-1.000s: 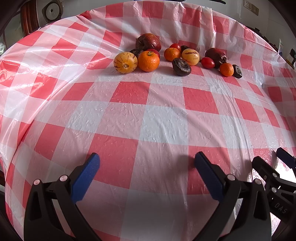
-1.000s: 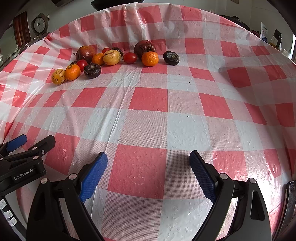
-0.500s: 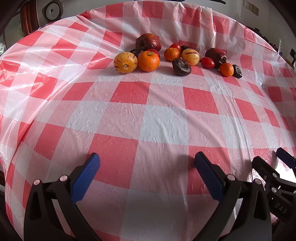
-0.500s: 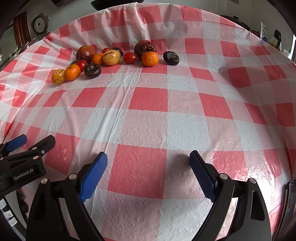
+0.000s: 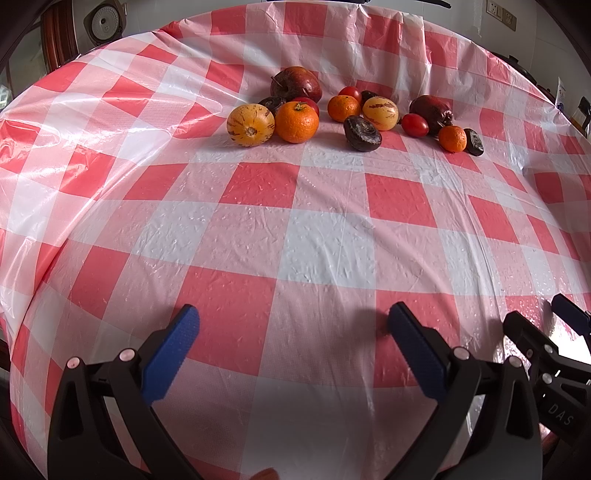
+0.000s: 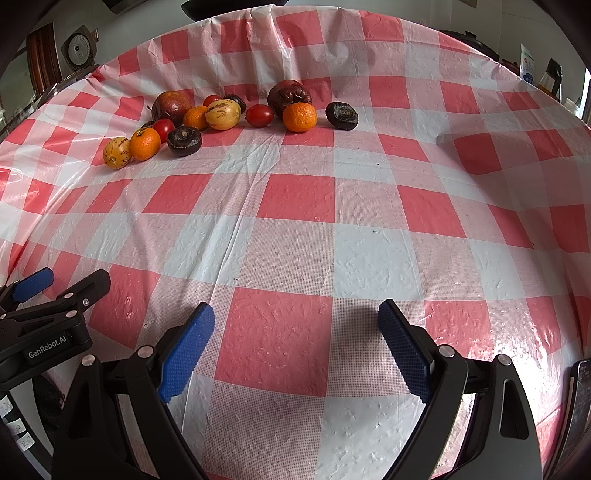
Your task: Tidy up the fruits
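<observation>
Nothing sorted yet: the mixed heap of oranges, tomatoes and dark fruits (image 5: 354,110) sits jumbled at the checked bench's (image 5: 325,251) far side, both the left gripper (image 5: 291,325) and right gripper (image 6: 295,321) empty, fingers apart.

Round table under glossy red-white checked plastic cloth (image 5: 325,236); white wall behind with socket (image 5: 499,11); rice cooker (image 6: 79,50) on wooden cabinet far left

Fruits (image 5: 354,110) clustered on tablecloth's (image 5: 295,240) far side
</observation>
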`<control>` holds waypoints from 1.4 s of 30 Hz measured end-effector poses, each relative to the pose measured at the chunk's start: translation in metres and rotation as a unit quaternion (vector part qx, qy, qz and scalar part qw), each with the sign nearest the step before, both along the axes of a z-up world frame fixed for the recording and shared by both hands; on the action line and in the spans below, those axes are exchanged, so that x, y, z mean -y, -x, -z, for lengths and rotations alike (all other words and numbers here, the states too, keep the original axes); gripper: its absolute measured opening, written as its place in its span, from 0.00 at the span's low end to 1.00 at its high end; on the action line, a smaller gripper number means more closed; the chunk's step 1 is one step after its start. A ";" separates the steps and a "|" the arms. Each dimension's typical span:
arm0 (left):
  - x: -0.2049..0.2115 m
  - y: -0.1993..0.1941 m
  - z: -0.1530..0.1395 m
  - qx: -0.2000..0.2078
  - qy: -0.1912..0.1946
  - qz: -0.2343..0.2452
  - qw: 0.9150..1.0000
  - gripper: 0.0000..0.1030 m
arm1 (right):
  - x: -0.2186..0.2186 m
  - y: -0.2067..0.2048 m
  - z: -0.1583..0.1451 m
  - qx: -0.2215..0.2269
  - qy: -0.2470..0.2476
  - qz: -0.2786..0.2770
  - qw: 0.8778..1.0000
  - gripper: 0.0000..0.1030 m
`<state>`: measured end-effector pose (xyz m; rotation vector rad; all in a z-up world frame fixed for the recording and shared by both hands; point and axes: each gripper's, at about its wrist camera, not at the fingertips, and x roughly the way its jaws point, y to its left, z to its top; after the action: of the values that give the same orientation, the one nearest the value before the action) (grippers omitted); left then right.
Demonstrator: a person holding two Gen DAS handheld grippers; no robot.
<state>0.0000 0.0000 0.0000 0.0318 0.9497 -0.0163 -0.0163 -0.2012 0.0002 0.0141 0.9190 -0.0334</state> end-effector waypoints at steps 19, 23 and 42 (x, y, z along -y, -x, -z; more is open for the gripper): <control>0.000 0.000 0.000 0.000 0.000 0.000 1.000 0.99 | -0.001 0.000 0.003 -0.005 0.000 -0.003 1.000 0.85; -0.002 -0.002 -0.001 -0.008 0.000 0.011 1.000 0.99 | -0.002 -0.011 0.005 -0.011 -0.008 -0.010 1.000 0.85; -0.044 -0.122 -0.021 0.037 -0.008 -0.037 0.999 0.99 | 0.025 -0.178 -0.012 0.019 -0.095 -0.013 0.995 0.70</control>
<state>0.1220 0.0443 0.0211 0.0123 0.8762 0.0610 0.1616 -0.2261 0.0117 0.1795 0.8809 0.0784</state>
